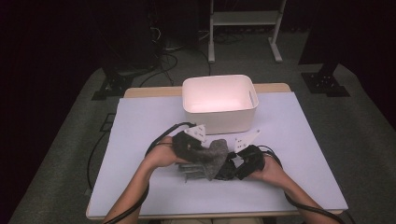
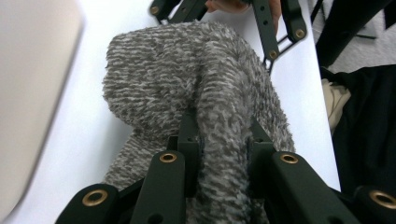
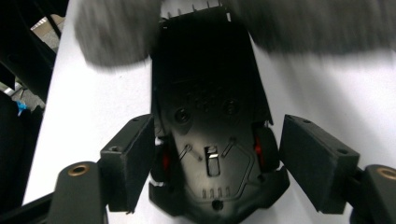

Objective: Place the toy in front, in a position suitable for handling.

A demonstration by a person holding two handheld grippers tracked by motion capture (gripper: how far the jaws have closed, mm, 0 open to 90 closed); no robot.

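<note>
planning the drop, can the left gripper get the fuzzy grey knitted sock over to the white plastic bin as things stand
Probably yes. The left gripper is shut on the fuzzy grey knitted sock, and the white plastic bin stands open-topped just behind it. The right gripper, open around a black toy car, sits to the side, not between them.

Your left tool is clamped tight with its jaws pinched together, while your right tool sits close beside it, jaws spread apart, both forearms reaching in from below.
</note>
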